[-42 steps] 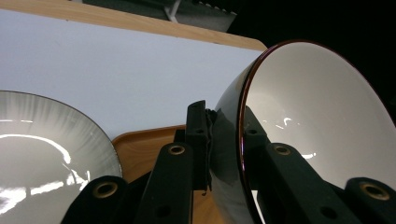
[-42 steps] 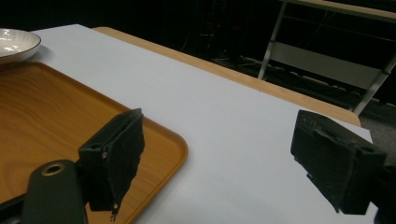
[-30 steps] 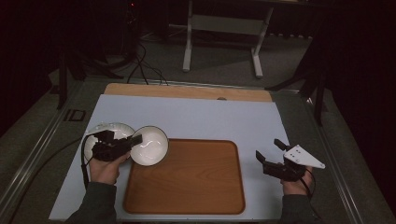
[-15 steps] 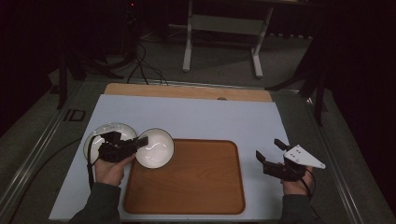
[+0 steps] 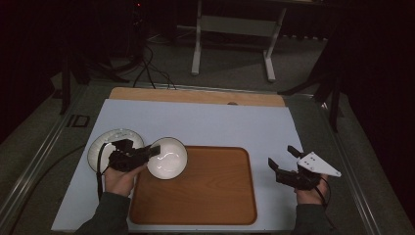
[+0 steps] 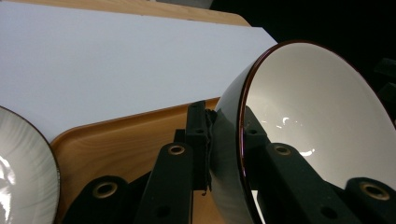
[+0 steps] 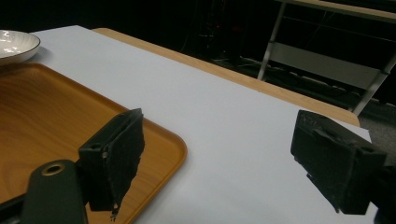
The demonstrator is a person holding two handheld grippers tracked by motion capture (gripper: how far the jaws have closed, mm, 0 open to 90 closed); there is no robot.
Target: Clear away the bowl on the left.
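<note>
carefully now: the left gripper [image 5: 152, 151] pinches the rim of the white bowl [image 5: 168, 157], one jaw on the dark outer wall and one on the white inside, as the left gripper view shows with the bowl [image 6: 322, 116] tilted on edge. in the high view the bowl hangs over the near-left corner of the wooden tray [image 5: 210, 188], just beside the white plate [image 5: 105, 143] that lies on the pale table mat [image 5: 205, 122]. the right gripper [image 5: 284, 164] waits off the tray's right edge with its jaws spread wide and nothing between them; the right gripper view shows them standing apart over the tray corner [image 7: 159, 140].

the step in hand looks like setting the bowl onto the tray. to do it well, i'd level the wrist first so the foot meets the wood flat, keep the rim clear of the plate while moving further in, lower gently, and only loosen the pinch once the bowl rests on its base. a rim grip on a glazed wall may slip, so slow, steady motion is safest.
</note>
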